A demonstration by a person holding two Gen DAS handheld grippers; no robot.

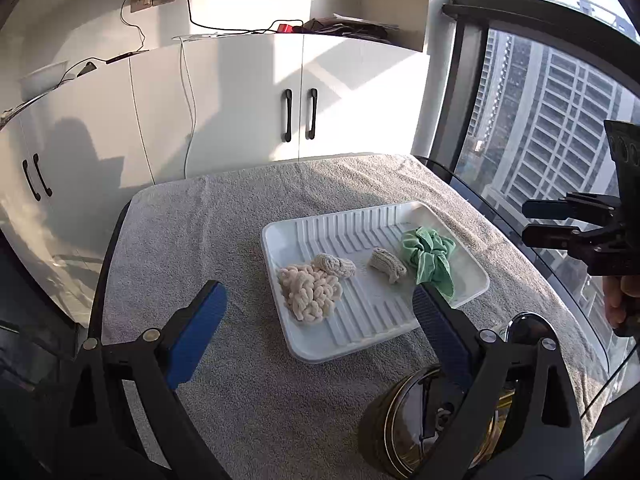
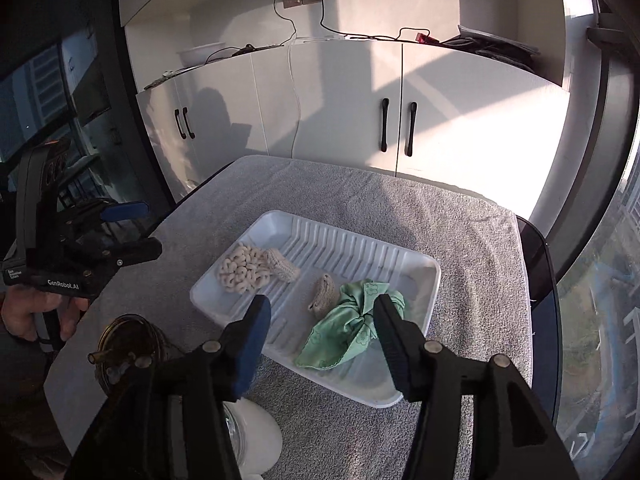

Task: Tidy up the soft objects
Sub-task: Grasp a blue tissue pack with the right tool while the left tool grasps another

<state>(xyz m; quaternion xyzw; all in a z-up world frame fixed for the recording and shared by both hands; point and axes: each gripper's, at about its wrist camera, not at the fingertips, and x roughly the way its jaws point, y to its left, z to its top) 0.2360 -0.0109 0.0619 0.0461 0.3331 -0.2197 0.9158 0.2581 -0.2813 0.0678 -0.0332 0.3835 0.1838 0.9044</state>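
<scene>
A white ribbed tray (image 1: 360, 224) (image 2: 416, 268) sits on a grey towel-covered table. In it lie a cream chunky-knit bundle (image 1: 310, 292) (image 2: 240, 270), two small beige knitted pieces (image 1: 334, 265) (image 1: 387, 266) (image 2: 282, 266) (image 2: 322, 294) and a green cloth (image 1: 430, 256) (image 2: 348, 326). My left gripper (image 1: 320, 298) is open and empty, above the tray's near edge. My right gripper (image 2: 322, 314) is open and empty, hovering over the green cloth and a beige piece. Each gripper shows in the other's view (image 1: 540, 222) (image 2: 136, 232).
The grey towel (image 1: 240, 240) (image 2: 460, 220) covers the table. A round glass-lidded container (image 1: 420, 420) (image 2: 128, 344) stands near the front edge; a white rounded object (image 2: 256, 436) is beside it. White cabinets (image 1: 240, 100) stand behind, windows to the side.
</scene>
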